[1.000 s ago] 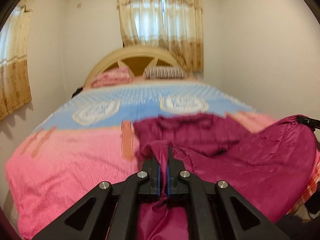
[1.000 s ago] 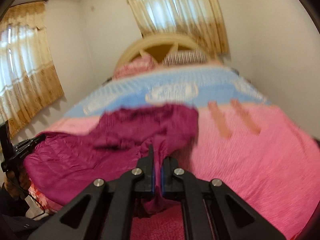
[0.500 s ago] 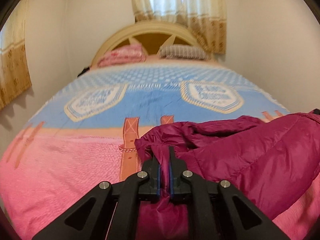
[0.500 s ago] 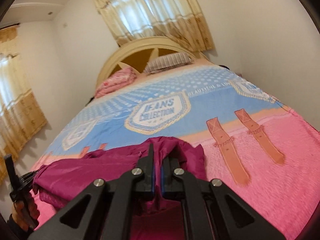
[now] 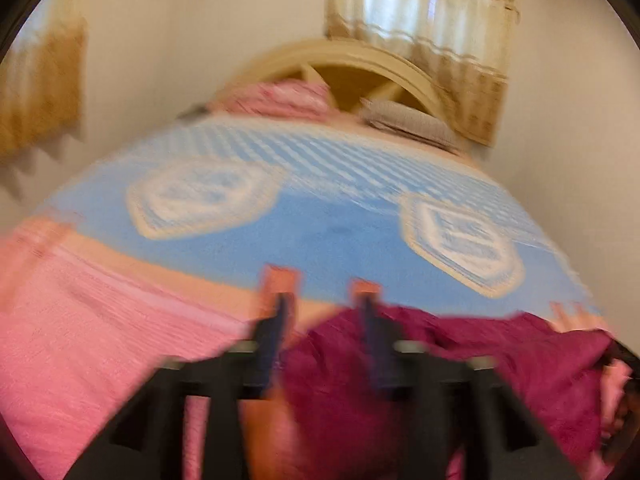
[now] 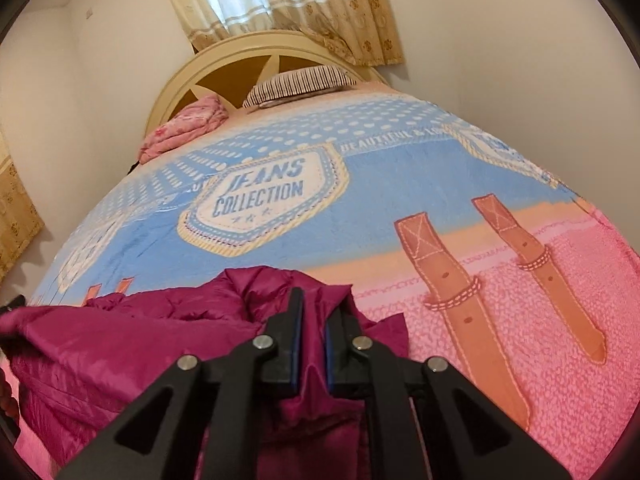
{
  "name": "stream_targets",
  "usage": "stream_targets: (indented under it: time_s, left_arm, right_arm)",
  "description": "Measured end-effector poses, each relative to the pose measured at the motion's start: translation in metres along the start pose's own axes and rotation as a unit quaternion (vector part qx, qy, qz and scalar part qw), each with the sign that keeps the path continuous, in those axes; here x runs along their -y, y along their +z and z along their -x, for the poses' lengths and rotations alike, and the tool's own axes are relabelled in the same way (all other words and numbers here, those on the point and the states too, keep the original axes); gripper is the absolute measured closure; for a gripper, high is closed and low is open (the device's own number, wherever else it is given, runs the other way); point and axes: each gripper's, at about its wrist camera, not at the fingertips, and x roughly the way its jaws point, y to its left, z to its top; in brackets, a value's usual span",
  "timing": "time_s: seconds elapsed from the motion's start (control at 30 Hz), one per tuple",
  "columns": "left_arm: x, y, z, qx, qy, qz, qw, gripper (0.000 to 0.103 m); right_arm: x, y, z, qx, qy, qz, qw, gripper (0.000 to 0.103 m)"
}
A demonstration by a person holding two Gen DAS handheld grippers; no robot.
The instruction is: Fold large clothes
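Left gripper [image 5: 324,320] opened; "JEANS COLLECTION" blanket [image 6: 256,196].

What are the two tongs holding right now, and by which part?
Right tongs pinch a bunched fold at the maroon jacket's edge. Left tongs are open, holding nothing.

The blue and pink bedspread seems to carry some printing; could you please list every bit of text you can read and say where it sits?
"JEANS COLLECTION": white badge on the blue and pink printed bedspread, right wrist view.
"BEAUTIFUL &": white band above the badge; the rest is too small to read.
Second badge at the bedspread's right edge: cut off, unreadable.
Left wrist view: both badges blurred, nothing legible.
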Motion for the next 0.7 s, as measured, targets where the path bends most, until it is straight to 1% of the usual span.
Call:
stream_targets:
  time_s: [0.03,0.07,0.1,0.17,0.2,0.23,0.27,0.33,0.37,0.4,0.43,0.47,0.57,0.6,0.63,0.67,0.7]
  left_arm:
    - [-0.002,0.001,0.006,0.016,0.01,-0.001,0.9998,0.02]
    - [-0.003,0.001,0.016,0.044,0.024,-0.002,0.9987,0.015]
    - [-0.002,0.0,0.022,0.058,0.03,-0.006,0.9978,0.014]
    - [0.004,-0.001,0.032,0.065,0.039,-0.018,0.997,0.013]
    - [0.008,-0.002,0.038,0.073,0.044,-0.02,0.9962,0.013]
    - [0.014,-0.003,0.045,0.084,0.044,-0.024,0.9952,0.013]
    - [0.021,-0.005,0.052,0.095,0.043,-0.031,0.994,0.013]
    - [0.033,-0.006,0.06,0.11,0.039,-0.04,0.9924,0.013]
    - [0.045,-0.008,0.067,0.123,0.022,-0.051,0.9908,0.012]
    - [0.055,-0.009,0.067,0.13,0.009,-0.067,0.9892,0.008]
    - [0.062,-0.011,0.067,0.133,0.003,-0.079,0.988,0.006]
    - [0.08,-0.014,0.062,0.135,-0.001,-0.103,0.9855,0.004]
    - [0.107,-0.016,0.03,0.107,-0.002,-0.15,0.983,0.004]
    - [0.115,-0.02,0.007,0.097,0.029,-0.166,0.9809,0.004]
    - [0.117,-0.024,-0.009,0.082,0.045,-0.173,0.9804,0.004]
    - [0.117,-0.03,-0.03,0.049,0.057,-0.179,0.9809,0.004]
    - [0.115,-0.036,-0.047,0.024,0.073,-0.179,0.9808,0.004]
  right_arm:
    - [0.002,0.0,-0.001,-0.002,-0.005,-0.001,1.0,0.095]
    - [0.003,-0.001,-0.002,-0.004,-0.012,-0.001,1.0,0.095]
    - [0.002,-0.001,-0.005,-0.003,-0.016,0.0,1.0,0.09]
    - [0.0,0.001,-0.002,0.003,-0.027,0.003,1.0,0.06]
    - [0.001,0.004,0.003,0.014,-0.028,-0.002,0.999,0.027]
    - [0.001,0.007,0.01,0.034,-0.028,-0.01,0.999,0.02]
    - [0.0,0.012,0.018,0.049,-0.033,-0.011,0.998,0.02]
    - [-0.006,0.019,0.032,0.067,-0.051,-0.01,0.996,0.02]
    - [-0.012,0.021,0.045,0.079,-0.041,-0.009,0.996,0.02]
    - [-0.019,0.021,0.05,0.082,-0.03,-0.003,0.996,0.02]
    - [-0.031,0.019,0.055,0.08,-0.022,0.013,0.996,0.02]
    - [-0.041,0.018,0.054,0.075,-0.019,0.025,0.997,0.02]
    - [-0.074,0.006,0.037,0.036,0.004,0.057,0.998,0.02]
    - [-0.082,0.003,0.028,0.027,0.001,0.063,0.998,0.02]
    - [-0.089,0.0,0.02,0.02,0.0,0.07,0.997,0.02]
    - [-0.096,-0.005,0.008,0.007,-0.001,0.08,0.997,0.02]
    - [-0.099,-0.009,-0.002,-0.006,-0.006,0.087,0.996,0.02]
